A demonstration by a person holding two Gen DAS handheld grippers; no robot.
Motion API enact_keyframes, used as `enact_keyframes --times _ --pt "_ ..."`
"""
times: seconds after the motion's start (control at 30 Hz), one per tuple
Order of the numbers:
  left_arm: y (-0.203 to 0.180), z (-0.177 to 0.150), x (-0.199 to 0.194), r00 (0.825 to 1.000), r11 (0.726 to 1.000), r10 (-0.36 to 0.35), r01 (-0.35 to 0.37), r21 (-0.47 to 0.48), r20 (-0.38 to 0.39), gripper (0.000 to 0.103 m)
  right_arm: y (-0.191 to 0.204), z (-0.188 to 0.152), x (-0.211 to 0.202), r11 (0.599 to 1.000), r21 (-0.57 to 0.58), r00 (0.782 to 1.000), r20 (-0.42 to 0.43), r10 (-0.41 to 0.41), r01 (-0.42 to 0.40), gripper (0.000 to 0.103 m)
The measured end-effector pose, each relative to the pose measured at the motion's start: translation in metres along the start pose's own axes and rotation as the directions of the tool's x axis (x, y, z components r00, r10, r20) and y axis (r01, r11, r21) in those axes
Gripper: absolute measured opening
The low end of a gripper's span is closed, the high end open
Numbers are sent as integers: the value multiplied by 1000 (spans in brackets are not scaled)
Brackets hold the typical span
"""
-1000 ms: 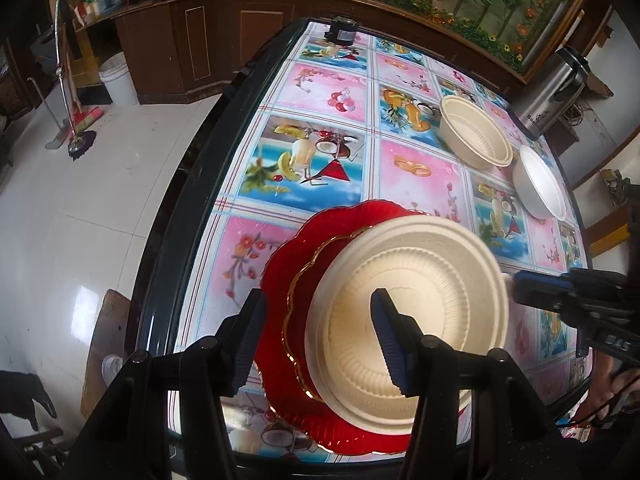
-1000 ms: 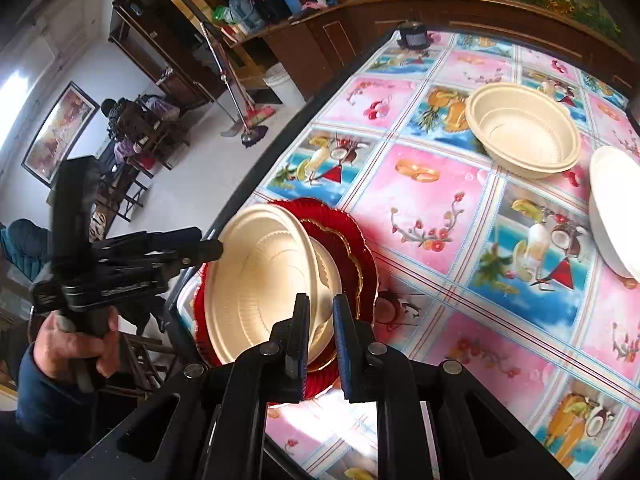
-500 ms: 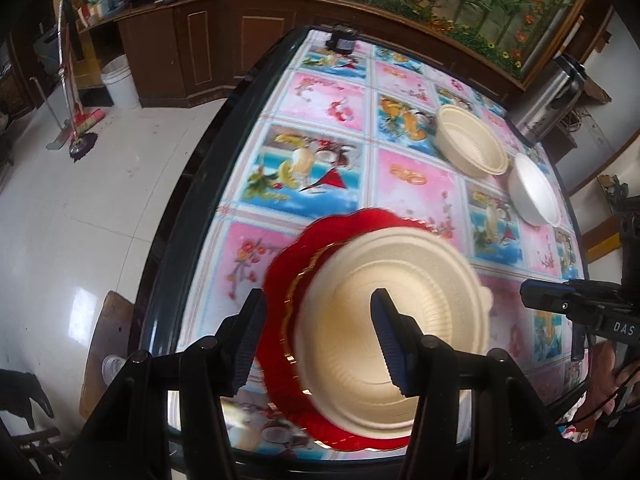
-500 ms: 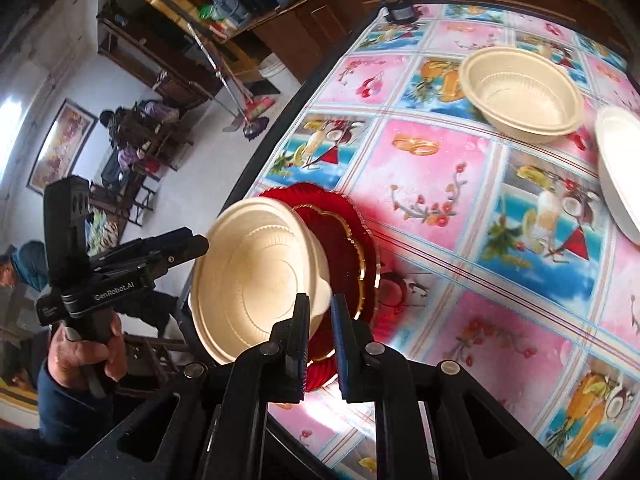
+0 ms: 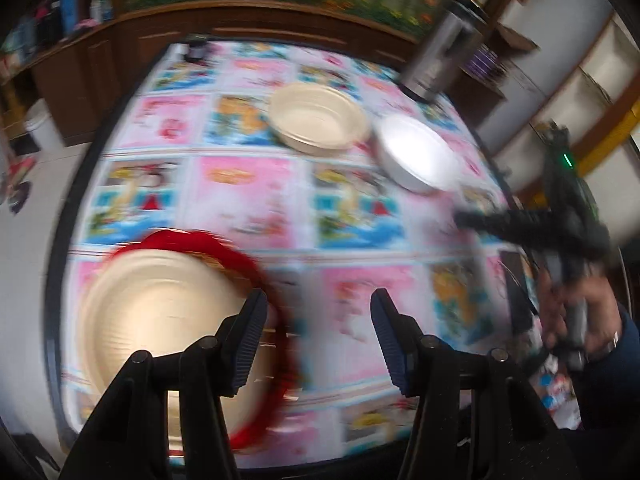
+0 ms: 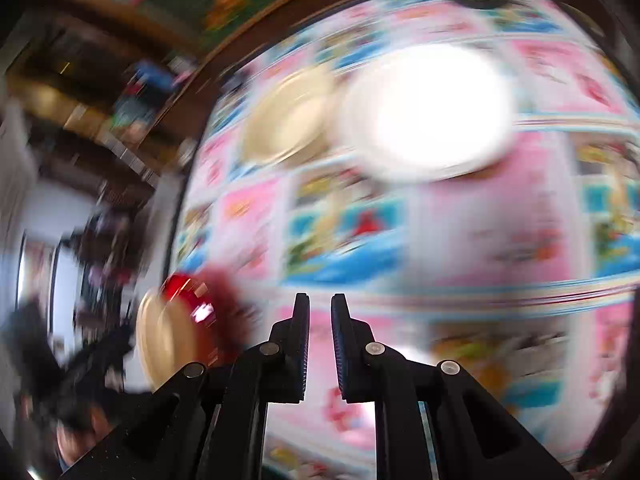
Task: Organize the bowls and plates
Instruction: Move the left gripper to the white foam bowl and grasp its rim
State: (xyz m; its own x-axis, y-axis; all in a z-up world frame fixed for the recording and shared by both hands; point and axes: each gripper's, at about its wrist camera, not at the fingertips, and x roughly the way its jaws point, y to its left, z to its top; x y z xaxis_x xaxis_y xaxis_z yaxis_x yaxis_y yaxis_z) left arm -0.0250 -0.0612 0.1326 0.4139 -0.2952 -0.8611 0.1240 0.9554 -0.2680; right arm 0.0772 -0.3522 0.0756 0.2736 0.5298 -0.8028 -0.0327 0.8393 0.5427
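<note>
Both views are motion-blurred. A cream plate [image 5: 160, 312] lies on a red plate [image 5: 276, 292] at the table's near left edge; both show small in the right wrist view, the cream plate [image 6: 160, 340] and the red plate [image 6: 188, 292]. A cream bowl [image 5: 318, 118] and a white bowl [image 5: 420, 152] sit at the far side; they also show in the right wrist view, the cream bowl [image 6: 288, 114] and the white bowl [image 6: 432, 108]. My left gripper [image 5: 318, 328] is open and empty, right of the plates. My right gripper [image 6: 320, 340] is nearly shut and empty, above the tablecloth.
The table [image 5: 248, 200] has a colourful pink and blue patterned cloth. A steel kettle [image 5: 444, 52] stands at its far right corner. A small dark object [image 5: 196, 50] sits at the far left corner. Wooden cabinets [image 5: 100, 64] line the wall behind.
Both grippers swung right, away from the stacked plates, towards the two bowls. The right gripper let go of the cream plate, which now lies flat on the red plate.
</note>
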Motion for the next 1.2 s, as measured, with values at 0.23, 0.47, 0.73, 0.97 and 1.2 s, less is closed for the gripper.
enact_keyframes --times 0.23,0.47,0.73,0.97,1.2 --pt "-48 -8 24 997 994 5 2 108 -72 53 -59 49 -17 987 155 996 73 -47 35 14" --pt "-45 -12 27 997 997 12 -6 79 -81 57 -76 83 -6 979 198 993 105 -59 37 16" --pt "-44 -7 31 997 999 3 1 53 -77 57 -67 76 1 990 123 995 71 -71 62 11" --pt "-58 5 48 995 997 -47 53 62 -92 57 -58 13 -15 999 33 999 -50 -12 14 11" --pt "-64 1 96 977 995 -82 90 34 -198 51 -53 -64 -29 998 -56 990 -139 -13 5 11"
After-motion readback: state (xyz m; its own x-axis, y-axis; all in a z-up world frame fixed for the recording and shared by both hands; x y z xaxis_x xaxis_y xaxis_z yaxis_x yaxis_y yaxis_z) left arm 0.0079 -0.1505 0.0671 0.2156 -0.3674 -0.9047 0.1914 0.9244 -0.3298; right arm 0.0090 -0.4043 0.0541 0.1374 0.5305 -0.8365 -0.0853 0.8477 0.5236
